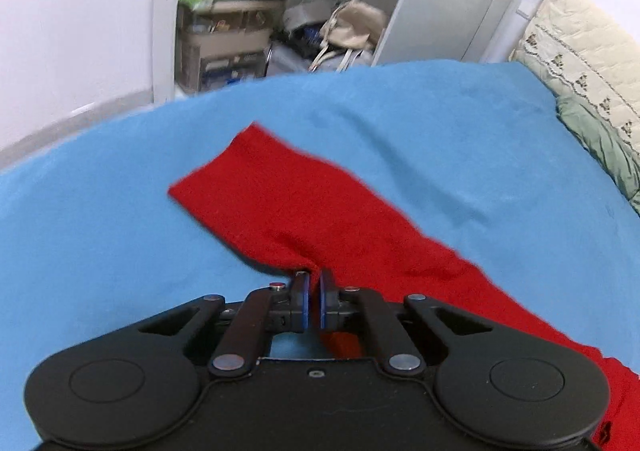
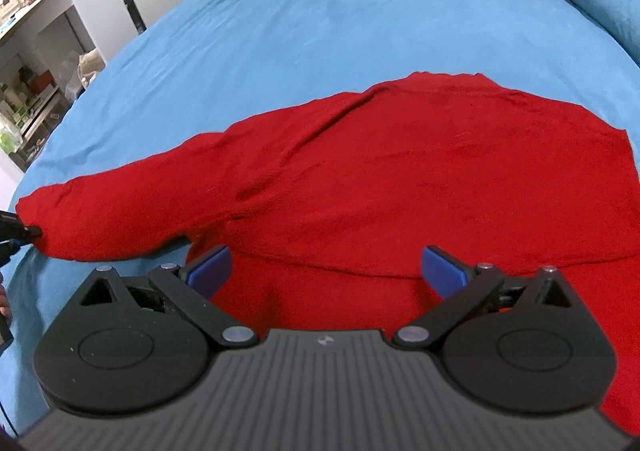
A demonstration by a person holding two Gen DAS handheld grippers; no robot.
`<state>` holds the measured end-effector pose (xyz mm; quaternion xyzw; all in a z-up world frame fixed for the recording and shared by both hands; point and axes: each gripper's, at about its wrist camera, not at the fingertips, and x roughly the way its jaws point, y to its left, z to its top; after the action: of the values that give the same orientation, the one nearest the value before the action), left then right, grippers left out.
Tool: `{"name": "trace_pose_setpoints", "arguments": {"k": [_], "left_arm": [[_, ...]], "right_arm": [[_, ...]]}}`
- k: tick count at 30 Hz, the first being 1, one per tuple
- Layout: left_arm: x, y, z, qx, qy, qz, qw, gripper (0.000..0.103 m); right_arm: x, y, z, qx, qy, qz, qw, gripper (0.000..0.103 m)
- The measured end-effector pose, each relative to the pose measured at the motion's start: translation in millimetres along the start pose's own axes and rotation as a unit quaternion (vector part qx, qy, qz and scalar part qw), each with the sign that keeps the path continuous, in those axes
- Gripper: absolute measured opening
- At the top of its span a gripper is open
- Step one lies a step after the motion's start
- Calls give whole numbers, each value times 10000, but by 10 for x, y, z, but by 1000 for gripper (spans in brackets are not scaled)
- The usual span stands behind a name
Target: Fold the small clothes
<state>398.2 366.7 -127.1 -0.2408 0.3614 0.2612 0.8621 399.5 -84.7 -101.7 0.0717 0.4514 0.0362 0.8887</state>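
Red sweater (image 2: 400, 179) spread on blue bed (image 2: 320, 19). Left gripper (image 1: 314, 275): fingers clenched on sleeve (image 1: 280, 203). Right gripper (image 2: 326, 265): fingers spread wide over hem.

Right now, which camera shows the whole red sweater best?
The right wrist view: the red knitted sweater lies spread on the blue bedsheet, body and one sleeve visible. The left wrist view shows only the sleeve, pinched by the left gripper.

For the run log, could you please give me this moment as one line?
stage: sleeve fold | left gripper: shut on red sweater sleeve | right gripper: open above hem | surface: blue bedsheet
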Motion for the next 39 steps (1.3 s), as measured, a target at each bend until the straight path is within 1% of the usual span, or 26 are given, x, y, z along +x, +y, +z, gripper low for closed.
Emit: {"name": "trace_pose_setpoints", "arguments": {"k": [3, 6, 9, 11, 12, 15, 17, 18, 19, 20, 21, 24, 27, 28, 30, 31, 32, 33, 34, 35, 37, 39], "left_arm": [[-267, -277, 58, 303, -326, -134, 9989, 4], [-653, -757, 71, 754, -639, -454, 9941, 3], [-1035, -1416, -45, 1220, -740, -1073, 9839, 3], [-1268, -1941, -240, 1664, -774, -1577, 9703, 3], [-1371, -2211, -369, 1903, -769, -1817, 9617, 3], [-1595, -2961, -900, 2492, -627, -2599, 9308, 3], [-1641, -3390, -1380, 2861, -432, -2934, 9112, 3], [-1618, -3527, -1561, 2999, -313, -3034, 9039, 3], [-1581, -3685, -1834, 3138, -142, -3107, 8971, 3], [-1535, -3772, -2027, 3229, 8, -3147, 8926, 3], [-1463, -3878, -2293, 3392, 228, -3165, 8856, 3], [-1302, -4016, -2880, 3715, 556, -3086, 8739, 3], [-1151, -4009, -3180, 3876, 714, -2899, 8721, 3], [-1125, -4008, -3183, 3883, 689, -2899, 8720, 4], [-1168, -3977, -3177, 3923, 626, -2953, 8689, 6], [-1194, -3972, -3155, 3953, 627, -2978, 8667, 18], [-1204, -3962, -3099, 3982, 661, -2982, 8650, 41], [-1238, -3917, -3063, 4008, 678, -2982, 8636, 51], [-1293, -3849, -3010, 4027, 615, -2916, 8654, 65], [-1309, -3770, -2929, 4040, 538, -2831, 8682, 69], [-1381, -3566, -2801, 4112, 399, -2596, 8729, 69], [-1346, -3347, -2652, 4154, 318, -2203, 8820, 70]], "right_arm": [[-80, -167, 43, 111, -109, 2, 9999, 103], [-213, -399, 124, 221, -226, -51, 9995, 103], [-367, -666, 222, 317, -359, -142, 9988, 103], [-473, -881, 283, 378, -457, -222, 9980, 103], [-525, -1009, 314, 411, -500, -280, 9975, 103], [-668, -1397, 380, 533, -601, -482, 9956, 103], [-755, -1680, 395, 639, -663, -617, 9938, 103], [-784, -1813, 389, 673, -675, -686, 9931, 103], [-796, -1923, 381, 699, -664, -752, 9925, 103], [-797, -2052, 361, 721, -633, -824, 9920, 103], [-792, -2178, 329, 734, -591, -882, 9916, 103], [-750, -2470, 228, 700, -454, -978, 9917, 103], [-679, -2642, 136, 645, -342, -961, 9927, 103], [-654, -2656, 117, 633, -318, -934, 9931, 103], [-626, -2686, 114, 590, -294, -829, 9944, 103], [-618, -2672, 130, 558, -294, -770, 9950, 103], [-613, -2648, 165, 527, -299, -714, 9956, 103], [-610, -2617, 205, 473, -311, -623, 9964, 103], [-612, -2570, 252, 414, -313, -532, 9972, 103], [-608, -2520, 302, 324, -289, -422, 9982, 103], [-559, -2378, 402, 34, -195, -217, 9996, 103], [-462, -2149, 470, -465, -89, -43, 9989, 103]]}}
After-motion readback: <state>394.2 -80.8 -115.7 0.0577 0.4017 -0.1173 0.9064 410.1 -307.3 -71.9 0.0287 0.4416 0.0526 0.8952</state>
